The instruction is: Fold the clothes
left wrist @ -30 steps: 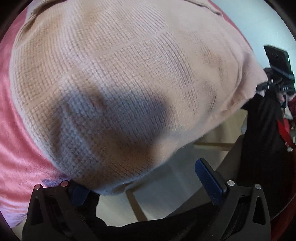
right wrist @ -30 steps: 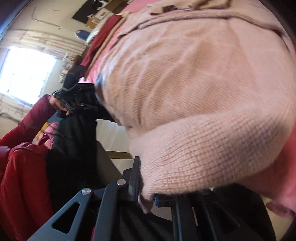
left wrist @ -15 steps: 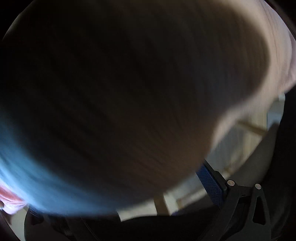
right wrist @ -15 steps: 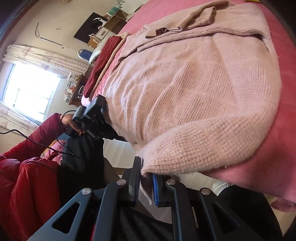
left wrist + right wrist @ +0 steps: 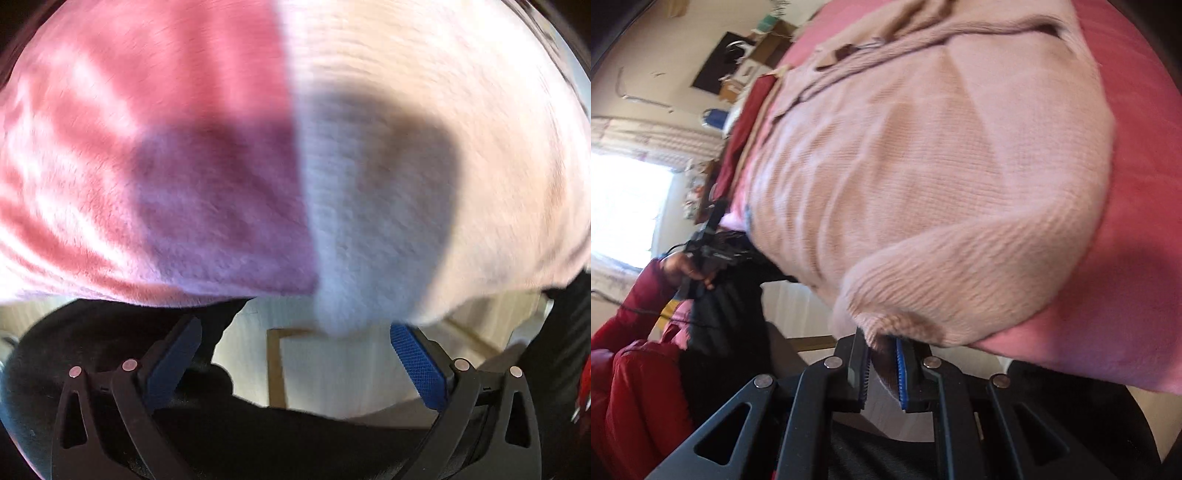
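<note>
A pale pink knit sweater lies spread on a pink bed cover, its near edge hanging at the bed's edge. My right gripper is shut on the sweater's near corner, cloth pinched between the blue pads. In the left wrist view the sweater fills the right half and the pink cover the left, both blurred. My left gripper is open, its blue pads wide apart just below the sweater's hanging edge, holding nothing.
The person's red sleeve and hand holding the left gripper show at left. A window, a dark red folded cloth and cluttered furniture lie beyond the bed. Light wooden floor is below.
My left gripper has let the sweater's edge go and drawn leftward to the sweater's side edge, jaws open. The right gripper keeps its hold on the corner and has swung slightly.
</note>
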`<state>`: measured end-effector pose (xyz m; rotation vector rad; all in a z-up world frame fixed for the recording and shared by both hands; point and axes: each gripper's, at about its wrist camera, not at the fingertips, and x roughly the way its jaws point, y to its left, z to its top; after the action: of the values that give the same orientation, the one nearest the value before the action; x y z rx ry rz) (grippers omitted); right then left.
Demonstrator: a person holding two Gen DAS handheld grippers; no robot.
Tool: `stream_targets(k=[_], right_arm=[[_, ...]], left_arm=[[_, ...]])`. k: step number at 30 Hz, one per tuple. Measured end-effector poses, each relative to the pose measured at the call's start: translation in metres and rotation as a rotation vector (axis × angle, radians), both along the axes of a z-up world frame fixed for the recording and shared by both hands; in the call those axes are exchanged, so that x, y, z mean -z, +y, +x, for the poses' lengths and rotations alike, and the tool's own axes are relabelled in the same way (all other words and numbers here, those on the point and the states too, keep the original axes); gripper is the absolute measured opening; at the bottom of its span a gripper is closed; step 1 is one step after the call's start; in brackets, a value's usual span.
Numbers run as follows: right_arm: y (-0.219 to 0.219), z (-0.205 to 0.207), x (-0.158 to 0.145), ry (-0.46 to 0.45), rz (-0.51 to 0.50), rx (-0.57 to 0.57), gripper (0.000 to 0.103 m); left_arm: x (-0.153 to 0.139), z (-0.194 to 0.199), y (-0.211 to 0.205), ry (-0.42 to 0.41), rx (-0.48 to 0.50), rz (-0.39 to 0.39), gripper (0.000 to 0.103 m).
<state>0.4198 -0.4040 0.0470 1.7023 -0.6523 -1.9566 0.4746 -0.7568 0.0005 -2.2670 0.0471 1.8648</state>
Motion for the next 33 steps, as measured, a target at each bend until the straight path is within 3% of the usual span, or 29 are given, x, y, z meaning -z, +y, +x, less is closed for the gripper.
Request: stream_targets(k=[3, 6, 9, 12, 13, 14, 15, 17, 20, 24, 27, 29, 33], right_arm=[[0.001, -0.003, 0.000, 0.000, 0.020, 0.006, 0.010], [-0.002, 0.000, -0.006, 0.000, 0.086, -0.016, 0.013], [0.001, 0.001, -0.011, 0.017, 0.115, -0.016, 0.021], [0.000, -0.007, -0.002, 0.001, 0.084, 0.011, 0.021], [-0.002, -0.009, 0.001, -0.002, 0.079, 0.015, 0.020], [-0.003, -0.011, 0.004, -0.012, 0.078, 0.022, 0.012], [-0.004, -0.013, 0.005, -0.025, 0.078, 0.029, 0.009], [-0.004, -0.012, 0.002, -0.033, 0.058, 0.025, 0.007], [0.001, -0.004, -0.011, -0.031, -0.021, 0.011, 0.007], [0.010, -0.003, -0.025, -0.055, -0.095, -0.010, 0.007], [0.016, -0.021, -0.036, -0.061, -0.174, -0.006, 0.007], [0.026, -0.044, -0.045, -0.032, -0.278, 0.038, 0.007], [0.104, -0.113, -0.041, 0.104, -0.536, 0.426, 0.006]], left_arm=[[-0.002, -0.003, 0.009, 0.049, -0.057, 0.003, 0.103], [-0.014, 0.004, 0.025, 0.101, 0.005, -0.060, 0.103], [-0.022, 0.003, 0.026, 0.141, -0.038, -0.026, 0.103], [-0.015, 0.006, 0.029, 0.082, -0.054, 0.071, 0.102], [-0.016, 0.008, 0.030, 0.063, -0.054, 0.115, 0.098], [-0.016, 0.009, 0.031, 0.045, -0.054, 0.160, 0.075], [-0.017, 0.010, 0.032, 0.026, -0.054, 0.205, 0.040], [-0.024, 0.014, 0.035, -0.013, -0.025, 0.294, 0.017], [-0.046, 0.019, 0.043, -0.071, 0.053, 0.454, 0.017], [-0.086, 0.014, 0.060, -0.079, 0.184, 0.628, 0.017], [-0.099, -0.007, 0.045, -0.058, 0.074, 0.795, 0.017], [-0.103, -0.034, 0.043, -0.024, -0.062, 0.954, 0.017], [-0.102, -0.148, -0.028, 0.160, -0.466, 1.169, 0.017]])
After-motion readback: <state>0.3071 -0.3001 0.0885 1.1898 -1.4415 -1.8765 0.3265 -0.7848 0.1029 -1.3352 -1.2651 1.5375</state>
